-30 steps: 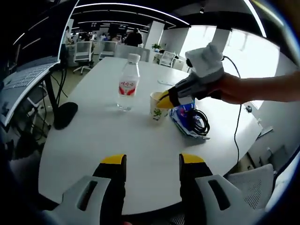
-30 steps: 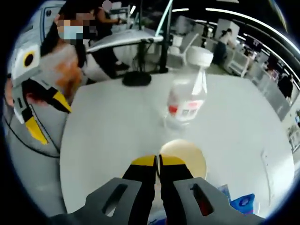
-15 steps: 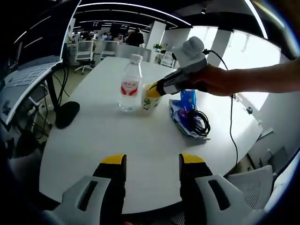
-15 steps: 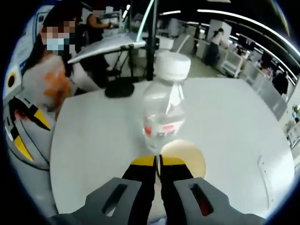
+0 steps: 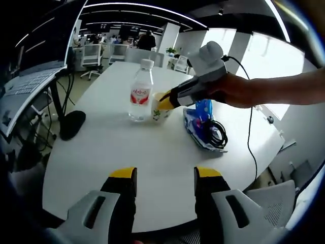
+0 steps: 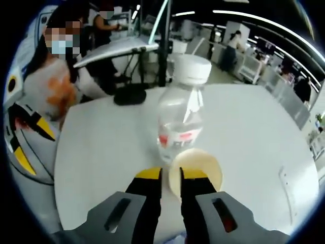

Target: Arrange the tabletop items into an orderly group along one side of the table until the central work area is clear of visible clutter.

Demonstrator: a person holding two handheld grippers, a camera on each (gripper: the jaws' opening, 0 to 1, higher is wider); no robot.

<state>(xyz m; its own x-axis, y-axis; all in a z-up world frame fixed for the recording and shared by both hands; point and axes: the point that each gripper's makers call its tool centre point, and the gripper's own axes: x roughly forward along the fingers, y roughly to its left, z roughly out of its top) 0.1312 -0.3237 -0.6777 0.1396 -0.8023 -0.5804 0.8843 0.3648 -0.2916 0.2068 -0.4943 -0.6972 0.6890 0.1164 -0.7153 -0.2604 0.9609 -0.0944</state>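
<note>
A clear water bottle (image 5: 139, 94) with a red label and white cap stands upright on the round white table (image 5: 117, 147). A paper cup (image 5: 159, 111) stands right beside it, touching or nearly so. My right gripper (image 5: 166, 103), held by a hand, reaches in from the right with its yellow tips at the cup's rim. In the right gripper view the bottle (image 6: 180, 124) rises just behind the cup (image 6: 199, 168), and my right gripper (image 6: 170, 175) is open, its jaws astride the cup's near rim. My left gripper (image 5: 165, 175) hovers open over the table's near edge, holding nothing.
A blue packet (image 5: 199, 124) with a coiled black cable (image 5: 217, 133) on it lies right of the cup. A black monitor base (image 5: 71, 124) sits at the table's left edge. Office chairs and desks stand beyond. My left gripper (image 6: 31, 145) and a person show at the left.
My right gripper carried the cup leftward to beside the bottle, then its jaws parted off the rim. My left gripper has stayed where it was.
</note>
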